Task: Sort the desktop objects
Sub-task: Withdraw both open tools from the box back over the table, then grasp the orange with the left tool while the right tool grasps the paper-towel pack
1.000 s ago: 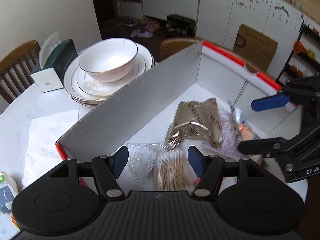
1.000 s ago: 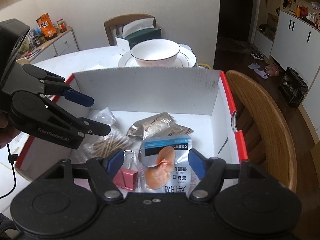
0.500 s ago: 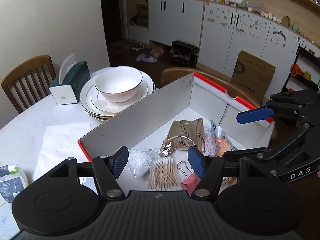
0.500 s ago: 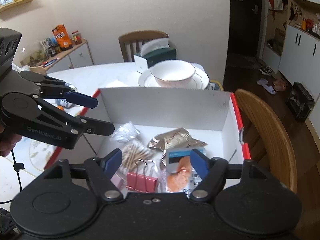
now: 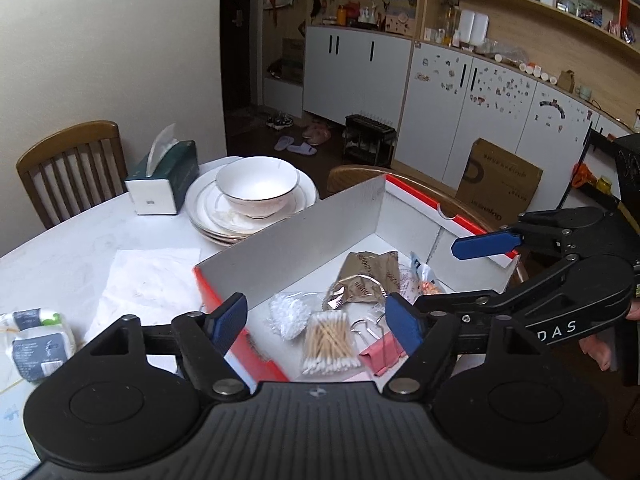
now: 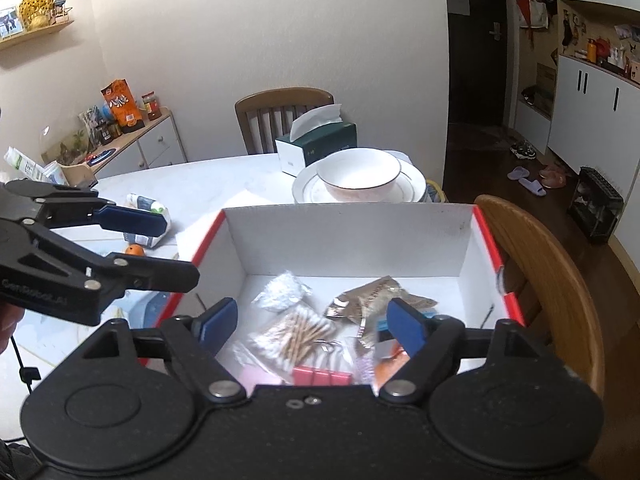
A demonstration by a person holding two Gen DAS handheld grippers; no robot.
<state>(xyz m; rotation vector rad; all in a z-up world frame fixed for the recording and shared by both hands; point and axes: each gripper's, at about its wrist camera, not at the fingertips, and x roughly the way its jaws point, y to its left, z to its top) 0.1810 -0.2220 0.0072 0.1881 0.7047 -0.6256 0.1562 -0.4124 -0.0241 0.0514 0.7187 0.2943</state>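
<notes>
A white cardboard box with red rims [image 5: 304, 236] [image 6: 352, 236] stands on the white table. In it lie a bag of cotton swabs [image 5: 328, 340] [image 6: 298, 334], a clear bag of white bits [image 5: 289, 314] [image 6: 280, 292], a brown foil packet [image 5: 366, 276] [image 6: 374, 298], pink binder clips [image 5: 380, 354] [image 6: 322, 376] and an orange snack pouch [image 5: 426, 284] [image 6: 392, 364]. My left gripper [image 5: 316, 322] [image 6: 160, 246] is open and empty above the box's near left corner. My right gripper [image 6: 310, 322] [image 5: 448, 272] is open and empty above the box's near side.
Stacked plates with a white bowl [image 5: 258, 188] [image 6: 358, 174] and a green tissue box [image 5: 164, 178] [image 6: 316, 144] stand behind the box. A paper napkin [image 5: 148, 284] and a small packet [image 5: 38, 340] lie left of it. Wooden chairs [image 5: 70, 168] [image 6: 552, 280] ring the table.
Both grippers have risen and drawn back from the box, open and empty throughout. The box contents have not moved.
</notes>
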